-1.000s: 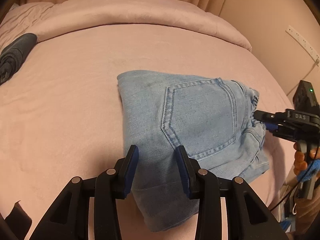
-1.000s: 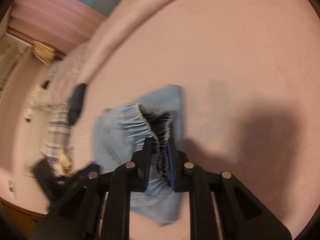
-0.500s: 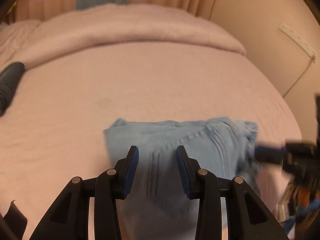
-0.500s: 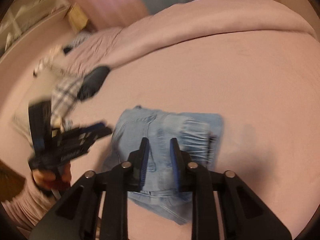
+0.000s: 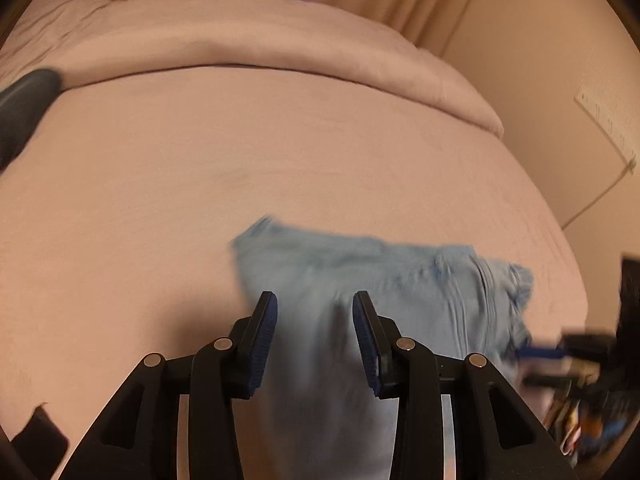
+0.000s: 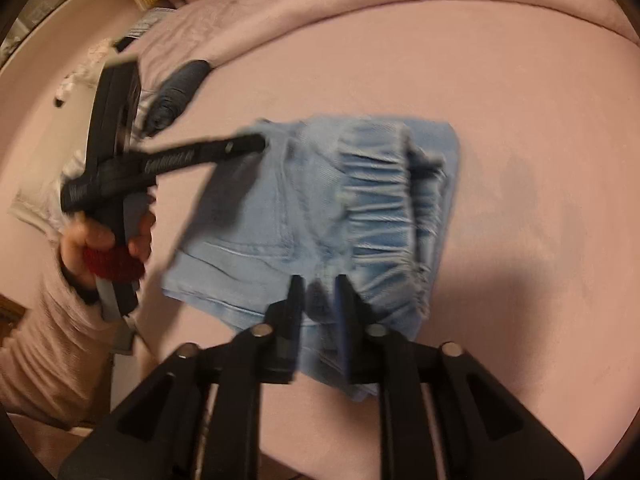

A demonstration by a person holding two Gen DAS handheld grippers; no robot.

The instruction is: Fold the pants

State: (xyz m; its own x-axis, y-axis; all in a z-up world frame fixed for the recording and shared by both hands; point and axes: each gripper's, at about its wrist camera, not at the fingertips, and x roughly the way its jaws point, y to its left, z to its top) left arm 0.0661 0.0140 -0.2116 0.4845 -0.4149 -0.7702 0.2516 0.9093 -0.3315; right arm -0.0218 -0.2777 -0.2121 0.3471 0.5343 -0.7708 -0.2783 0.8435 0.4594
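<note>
The light blue denim pants [image 5: 384, 292] lie folded into a compact rectangle on the pink bed; they also show in the right wrist view [image 6: 320, 208], with the gathered elastic waistband on top at the right. My left gripper [image 5: 314, 336] is open and empty, raised over the near edge of the pants. In the right wrist view it [image 6: 260, 146] hovers at the pants' left side. My right gripper [image 6: 318, 300] is open and empty, above the pants' near edge. It shows blurred at the right edge of the left wrist view [image 5: 536, 354].
The pink bed sheet [image 5: 200, 168] spreads all around the pants. A folded pink duvet [image 5: 240, 40] lies along the back. A rolled dark garment [image 6: 176, 92] sits at the bed's far left, beside a pile of other clothes. A wall is on the right.
My right gripper has let go of the waistband and drawn back. Both grippers have lifted away from the folded pants, which now lie flat on the bed.
</note>
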